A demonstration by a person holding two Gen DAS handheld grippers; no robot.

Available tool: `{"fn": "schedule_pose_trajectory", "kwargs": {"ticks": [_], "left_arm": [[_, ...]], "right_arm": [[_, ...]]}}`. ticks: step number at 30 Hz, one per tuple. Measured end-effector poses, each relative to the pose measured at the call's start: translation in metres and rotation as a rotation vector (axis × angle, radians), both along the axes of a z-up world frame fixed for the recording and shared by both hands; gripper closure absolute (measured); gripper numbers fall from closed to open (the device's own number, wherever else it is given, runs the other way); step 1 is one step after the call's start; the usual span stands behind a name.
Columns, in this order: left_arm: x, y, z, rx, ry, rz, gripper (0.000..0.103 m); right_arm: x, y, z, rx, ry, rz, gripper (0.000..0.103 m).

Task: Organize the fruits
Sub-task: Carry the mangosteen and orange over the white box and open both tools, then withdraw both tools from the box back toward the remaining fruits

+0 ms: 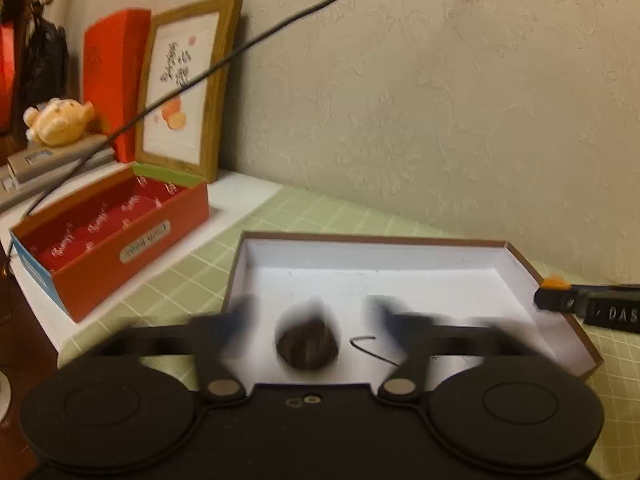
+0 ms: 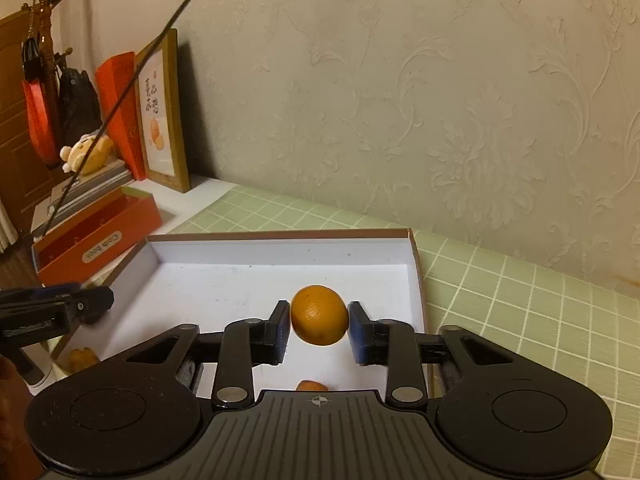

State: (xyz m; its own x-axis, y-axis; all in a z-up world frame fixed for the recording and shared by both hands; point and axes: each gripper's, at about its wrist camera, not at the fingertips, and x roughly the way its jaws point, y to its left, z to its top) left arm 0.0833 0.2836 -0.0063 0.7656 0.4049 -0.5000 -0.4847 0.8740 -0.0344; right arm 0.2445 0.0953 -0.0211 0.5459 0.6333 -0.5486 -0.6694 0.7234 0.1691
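Two handheld grippers work over a shallow white tray [image 2: 280, 256] on a green checked tablecloth [image 2: 520, 300]. Right gripper [image 2: 319, 322]: its blue pads [image 2: 360, 336] are pressed against both sides of an orange [image 2: 319, 314], which is held above the tray floor. Left gripper [image 1: 310, 312]: its fingers are spread wide and blurred, with a dark round fruit [image 1: 307, 344] lying on the tray floor between them, touching neither. A thin dark stem [image 1: 372, 348] lies just right of that fruit.

The orange looks firm, smooth-skinned and moderately heavy for its size. Its round shape could roll or slip, so a hold across the widest part, as now, seems safest. Hard squeezing may bruise it. The dark fruit looks small, light and ridged; gripping it across its middle appears best.

Another orange piece [image 2: 311, 385] shows at the tray's near edge, partly hidden behind the right gripper's body. To the far left sits an open red box [image 1: 120, 252], with a framed picture [image 1: 184, 88] leaning on the wall behind it and a small plush toy [image 1: 58, 120] further left. A black cable [image 1: 280, 28] crosses overhead. The two grippers are near each other, so their fingers could collide above the tray.
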Motion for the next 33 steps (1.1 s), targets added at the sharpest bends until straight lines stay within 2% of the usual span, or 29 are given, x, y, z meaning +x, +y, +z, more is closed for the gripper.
{"fn": "schedule_pose_trajectory", "kwargs": {"ticks": [1,3,6,26,33], "left_arm": [[-0.001,-0.004,0.0,0.048,-0.011,0.018,0.005],[0.0,-0.005,0.001,0.071,-0.004,-0.001,0.006],[0.0,0.002,0.0,0.037,-0.008,0.015,0.006],[-0.008,0.001,0.008,0.032,0.0,-0.006,0.006],[-0.033,-0.008,0.022,-0.028,-0.019,-0.01,0.006]], "right_arm": [[-0.001,-0.001,-0.001,0.001,-0.012,-0.022,0.0],[-0.005,-0.008,-0.001,0.051,-0.05,-0.045,0.0],[-0.002,-0.009,0.001,0.063,-0.03,-0.051,0.0],[-0.012,-0.002,0.002,0.043,-0.029,-0.005,0.0],[-0.027,-0.025,0.019,0.034,-0.051,0.007,0.0]]}}
